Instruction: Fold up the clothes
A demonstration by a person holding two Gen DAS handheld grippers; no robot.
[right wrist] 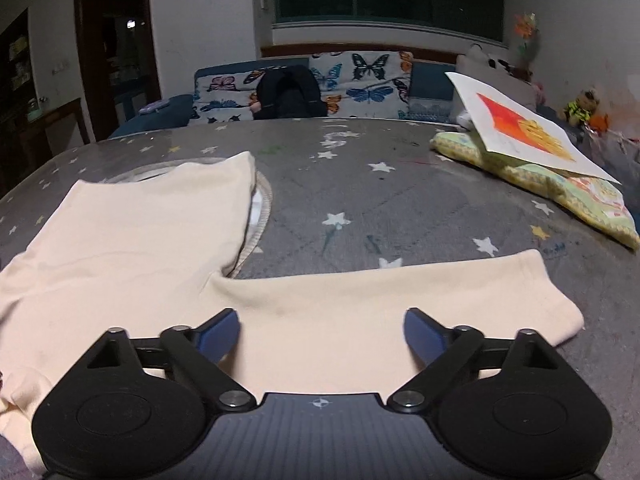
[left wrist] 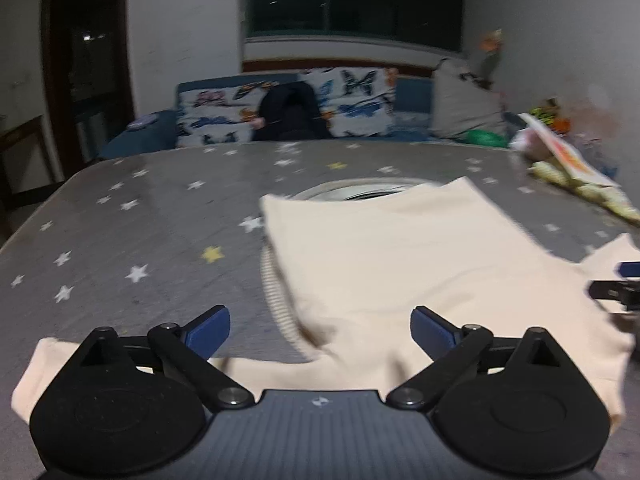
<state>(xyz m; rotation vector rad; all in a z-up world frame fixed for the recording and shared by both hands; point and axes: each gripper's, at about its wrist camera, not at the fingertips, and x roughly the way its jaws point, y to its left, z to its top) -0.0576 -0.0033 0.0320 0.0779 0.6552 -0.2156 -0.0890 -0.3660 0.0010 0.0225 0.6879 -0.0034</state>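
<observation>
A cream long-sleeved top lies on the grey star-print surface, its body folded over itself. In the left wrist view one sleeve runs off to the left beneath my left gripper, which is open above the cloth with nothing pinched. One blue pad of the other gripper shows at the right edge. In the right wrist view the top lies to the left and its other sleeve stretches right. My right gripper hangs open just over that sleeve.
A round white-rimmed thing lies partly under the top. At the far right, a painted board rests on a yellow-green quilted pad. Behind the surface stands a butterfly-print sofa with a black bag.
</observation>
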